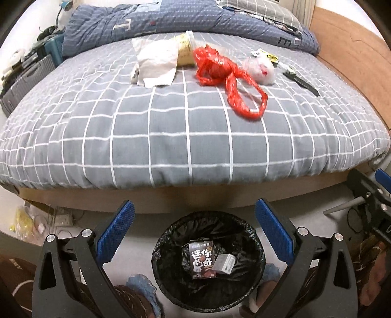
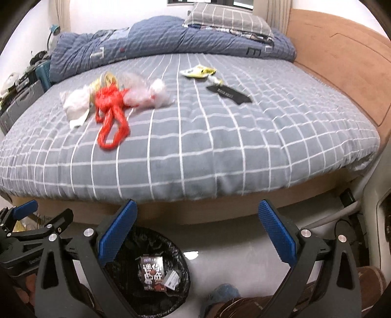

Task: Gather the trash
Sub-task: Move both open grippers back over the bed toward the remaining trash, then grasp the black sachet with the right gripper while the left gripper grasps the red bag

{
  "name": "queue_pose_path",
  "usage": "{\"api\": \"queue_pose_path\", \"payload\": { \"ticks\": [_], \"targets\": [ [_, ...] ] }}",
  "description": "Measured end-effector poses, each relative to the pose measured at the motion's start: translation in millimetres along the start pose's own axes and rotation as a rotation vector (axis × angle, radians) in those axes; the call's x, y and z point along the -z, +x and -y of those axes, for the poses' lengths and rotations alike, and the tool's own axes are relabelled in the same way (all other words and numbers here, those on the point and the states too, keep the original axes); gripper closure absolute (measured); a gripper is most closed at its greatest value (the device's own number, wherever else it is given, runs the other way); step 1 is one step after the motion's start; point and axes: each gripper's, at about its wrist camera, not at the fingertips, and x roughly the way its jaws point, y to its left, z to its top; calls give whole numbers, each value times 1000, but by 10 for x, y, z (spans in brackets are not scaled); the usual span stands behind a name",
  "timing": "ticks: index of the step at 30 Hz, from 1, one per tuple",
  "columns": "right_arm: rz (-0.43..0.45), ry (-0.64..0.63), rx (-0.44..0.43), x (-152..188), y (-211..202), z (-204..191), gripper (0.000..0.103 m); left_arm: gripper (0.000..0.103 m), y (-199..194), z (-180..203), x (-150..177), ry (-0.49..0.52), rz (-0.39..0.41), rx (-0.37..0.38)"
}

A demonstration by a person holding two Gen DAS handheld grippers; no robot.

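Both grippers are spread wide right now and neither one has anything in it. The left gripper (image 1: 194, 228) hangs over the round bin lined with a black plastic bag (image 1: 254, 242), its blue ribbed pads (image 1: 117, 230) either side of the bin's mouth but not touching it. The right gripper (image 2: 198, 230) sits just beside it, over bare pale floor (image 2: 224, 254), with the bin off to its left.

Inside the bin there's a dark snack box with white lettering (image 1: 202, 259) and a small white carton (image 1: 224, 263) lying right against it.

The rest of the trash is on the bed: a crumpled red plastic bag (image 1: 224, 75) with long loops trailing toward the near edge, a white paper sheet (image 1: 156, 63) just left of it covering part of a yellowish paper cup (image 1: 185, 50), a clear plastic bag with something pinkish inside (image 1: 261, 67) touching the red one on the right, then a yellow and white wrapper (image 2: 199, 71) and a flat black strip (image 2: 229, 94) farther right. Nothing is between the grippers and that pile except the bed's edge.

The bed has a grey sheet with a white grid (image 1: 171, 127), a rumpled blue quilt (image 1: 171, 22) at the far end, a checked pillow (image 2: 227, 19), and a tan padded frame (image 2: 342, 61) along the right. A grey hard suitcase (image 1: 24, 80) stands by the left side.
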Motion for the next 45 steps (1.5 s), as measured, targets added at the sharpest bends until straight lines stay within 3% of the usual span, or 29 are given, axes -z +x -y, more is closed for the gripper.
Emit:
{"api": "queue_pose_path", "payload": {
  "ticks": [10, 21, 45],
  "targets": [
    [65, 15, 17, -411, 12, 175, 7, 6, -74, 22, -445, -13, 55, 12],
    [78, 5, 31, -981, 468, 355, 7, 6, 152, 28, -1033, -19, 76, 0],
    [-33, -30, 48, -1777, 1736, 545, 7, 7, 920, 109, -1955, 0, 43, -9]
  ]
}}
